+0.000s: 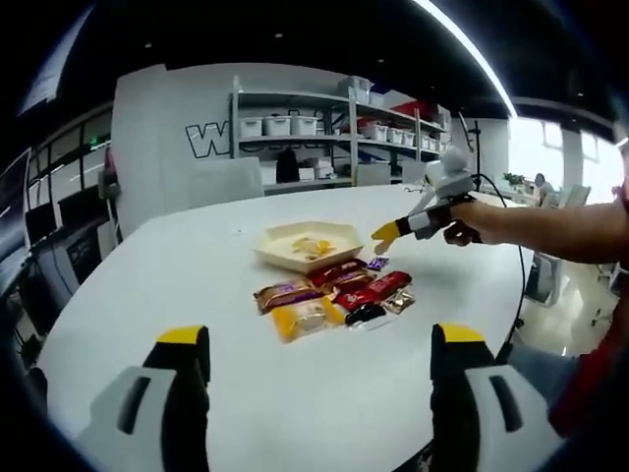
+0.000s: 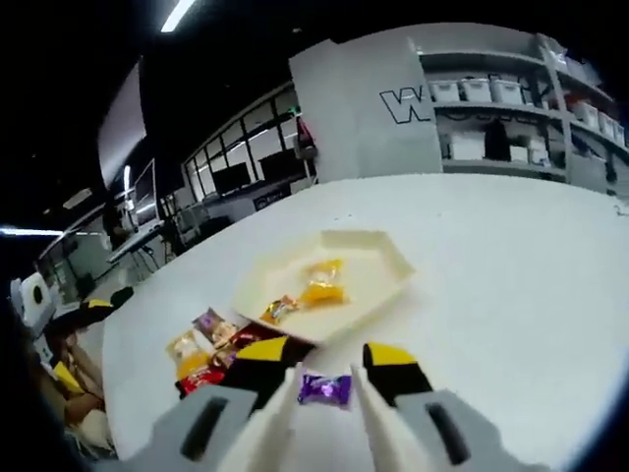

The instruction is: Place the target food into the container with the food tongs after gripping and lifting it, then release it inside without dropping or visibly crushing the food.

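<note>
A cream hexagonal tray (image 1: 280, 239) sits mid-table with yellow wrapped snacks (image 1: 313, 246) inside; the tray (image 2: 383, 258) also lies just beyond my right gripper's jaws. My right gripper (image 2: 329, 359) is shut on white food tongs (image 2: 285, 403), and the tongs pinch a purple wrapped candy (image 2: 324, 388). In the left gripper view that right gripper (image 1: 393, 233) hovers by the tray's right side with the purple candy (image 1: 377, 263) just off the table. A pile of snack packets (image 1: 329, 295) lies in front of the tray. My left gripper (image 1: 319, 339) is open, low over the near table, holding nothing.
The white table (image 1: 197, 393) curves away at its left edge. A person's forearm (image 1: 560, 228) reaches in from the right. Grey shelves with white bins (image 1: 295, 128) stand behind the table. Snack packets (image 2: 201, 354) lie left of the right gripper.
</note>
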`<state>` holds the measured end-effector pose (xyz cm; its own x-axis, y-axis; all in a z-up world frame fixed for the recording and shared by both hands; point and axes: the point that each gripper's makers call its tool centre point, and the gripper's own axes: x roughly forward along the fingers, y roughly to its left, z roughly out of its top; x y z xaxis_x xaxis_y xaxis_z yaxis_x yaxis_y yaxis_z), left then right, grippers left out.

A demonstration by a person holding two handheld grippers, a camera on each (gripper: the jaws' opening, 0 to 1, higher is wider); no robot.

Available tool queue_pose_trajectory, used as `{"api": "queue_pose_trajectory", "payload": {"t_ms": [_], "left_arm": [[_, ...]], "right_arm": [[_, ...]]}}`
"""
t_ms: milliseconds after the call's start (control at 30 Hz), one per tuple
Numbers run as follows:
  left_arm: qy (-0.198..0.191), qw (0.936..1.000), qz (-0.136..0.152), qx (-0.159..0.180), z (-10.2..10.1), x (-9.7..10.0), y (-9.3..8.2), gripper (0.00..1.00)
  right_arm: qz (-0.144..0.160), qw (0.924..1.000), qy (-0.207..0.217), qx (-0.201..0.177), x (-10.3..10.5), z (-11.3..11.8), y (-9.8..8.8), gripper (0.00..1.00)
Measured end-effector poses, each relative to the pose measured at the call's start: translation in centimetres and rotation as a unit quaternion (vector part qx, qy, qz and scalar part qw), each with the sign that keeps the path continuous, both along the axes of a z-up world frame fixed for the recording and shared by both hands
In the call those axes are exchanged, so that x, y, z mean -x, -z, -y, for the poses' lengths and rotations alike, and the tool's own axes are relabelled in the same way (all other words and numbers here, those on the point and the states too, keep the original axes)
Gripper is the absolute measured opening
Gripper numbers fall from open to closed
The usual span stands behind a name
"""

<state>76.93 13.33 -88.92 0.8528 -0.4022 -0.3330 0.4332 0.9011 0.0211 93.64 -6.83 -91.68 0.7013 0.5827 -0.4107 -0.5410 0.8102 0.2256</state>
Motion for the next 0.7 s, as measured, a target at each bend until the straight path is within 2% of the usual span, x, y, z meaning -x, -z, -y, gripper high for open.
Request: {"api": "queue_pose_trajectory", "payload": {"t_ms": [100,133,233,300,333,433,533,700], "left_arm": [[0.001,1.0,0.0,-0.001,0.0,0.0,0.1,0.91],[0.001,1.0,-0.001,-0.002,0.0,0.1,0.1,0.91],[0.001,1.0,-0.001,-0.003,0.0,0.1,0.1,0.91],[0.0,1.0,-0.001,-0.004,-0.2,0.1,0.0,0.91],[-0.001,1.0,-0.002,-0.004,-0.3,0.2,0.1,0.9],[-0.001,1.0,-0.005,-0.007,-0.3,0.2,0.3,0.9],[0.0,0.9999,-0.004,-0.01,-0.2,0.2,0.2,0.9],[0.003,0.9999,-0.005,-0.011,0.1,0.3,0.3,0.89]], "right_arm": [[0.005,0.9998,-0.005,0.018,0.1,-0.4,0.4,0.24],[0.017,0.999,-0.008,0.04,0.0,-0.5,0.8,0.24],[0.017,0.9987,-0.012,0.047,0.2,-0.9,1.5,0.24],[0.012,0.9973,-0.015,0.071,0.5,-0.8,2.5,0.24],[0.029,0.997,-0.02,0.069,0.5,-1.0,2.2,0.23],[0.031,0.9959,-0.019,0.083,0.3,-0.6,2.2,0.19],[0.027,0.9968,-0.01,0.075,0.1,-0.2,2.2,0.15],[0.016,0.9979,0.004,0.062,-0.1,0.0,2.2,0.14]]}}
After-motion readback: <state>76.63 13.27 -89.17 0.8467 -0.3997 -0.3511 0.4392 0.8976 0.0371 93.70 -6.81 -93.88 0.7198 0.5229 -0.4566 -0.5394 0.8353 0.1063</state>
